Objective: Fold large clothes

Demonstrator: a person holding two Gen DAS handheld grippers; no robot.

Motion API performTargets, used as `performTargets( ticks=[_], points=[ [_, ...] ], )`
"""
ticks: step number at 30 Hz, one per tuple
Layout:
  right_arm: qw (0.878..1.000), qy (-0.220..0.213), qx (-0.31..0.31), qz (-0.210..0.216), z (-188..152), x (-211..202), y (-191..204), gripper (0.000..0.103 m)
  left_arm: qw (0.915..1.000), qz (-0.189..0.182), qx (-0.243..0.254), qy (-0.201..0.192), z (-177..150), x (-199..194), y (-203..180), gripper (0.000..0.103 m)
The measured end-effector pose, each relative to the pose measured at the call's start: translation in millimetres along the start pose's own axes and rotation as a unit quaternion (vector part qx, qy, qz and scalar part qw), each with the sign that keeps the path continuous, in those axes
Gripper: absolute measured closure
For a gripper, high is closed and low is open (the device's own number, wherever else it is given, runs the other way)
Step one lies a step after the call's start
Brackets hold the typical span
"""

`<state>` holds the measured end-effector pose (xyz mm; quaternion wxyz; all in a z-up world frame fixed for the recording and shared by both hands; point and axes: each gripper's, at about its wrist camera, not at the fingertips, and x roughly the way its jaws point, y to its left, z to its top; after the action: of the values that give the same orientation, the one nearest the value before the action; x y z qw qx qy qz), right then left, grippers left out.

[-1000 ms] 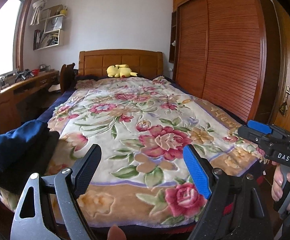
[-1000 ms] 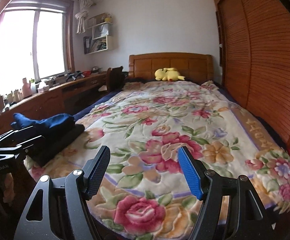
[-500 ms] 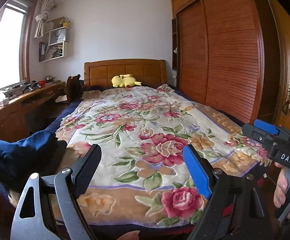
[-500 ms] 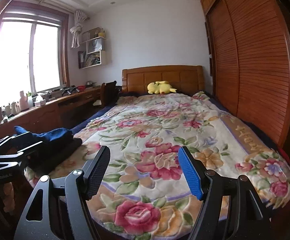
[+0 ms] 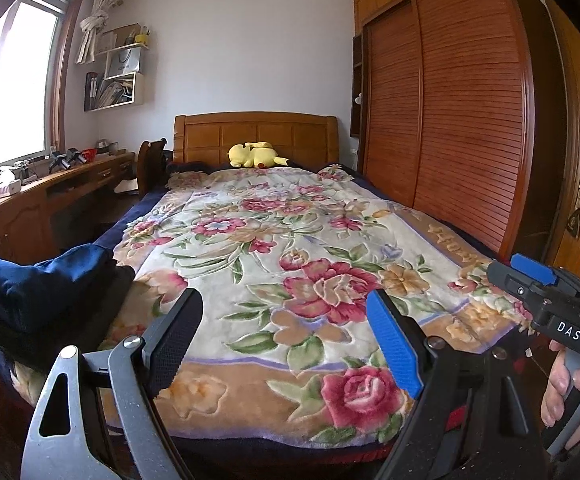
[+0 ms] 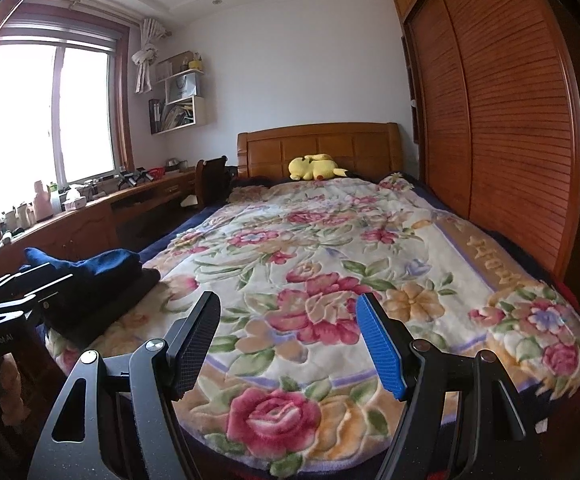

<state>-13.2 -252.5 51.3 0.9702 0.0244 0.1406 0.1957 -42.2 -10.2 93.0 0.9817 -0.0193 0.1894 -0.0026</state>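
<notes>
Right gripper (image 6: 288, 328) fingers apart over floral blanket (image 6: 330, 264), folded dark clothes (image 6: 102, 280) left

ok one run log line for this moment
left gripper open, empty | right gripper open, empty | dark clothes pile on floral blanket, near-left corner, untouched

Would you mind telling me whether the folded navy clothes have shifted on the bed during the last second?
No. The folded navy clothes lie on the same near-left corner of the floral blanket, beside the desk; only the camera view changed.

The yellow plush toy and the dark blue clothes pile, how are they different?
The yellow plush toy lies far off by the headboard; the dark blue clothes pile sits at the bed's near corner. The toy is bright yellow and small; the pile is dark and bulkier. Both rest on the bed.
</notes>
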Motion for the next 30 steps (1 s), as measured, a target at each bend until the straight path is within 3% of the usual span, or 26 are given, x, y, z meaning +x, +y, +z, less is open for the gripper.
performTargets(
  ticks=[30],
  points=[
    [1.0, -0.001, -0.004, 0.006, -0.5, -4.1, -9.7, 0.031, 1.0, 0.002, 0.003, 0.0, 0.7, 1.7, 1.9, 0.019]
  ],
)
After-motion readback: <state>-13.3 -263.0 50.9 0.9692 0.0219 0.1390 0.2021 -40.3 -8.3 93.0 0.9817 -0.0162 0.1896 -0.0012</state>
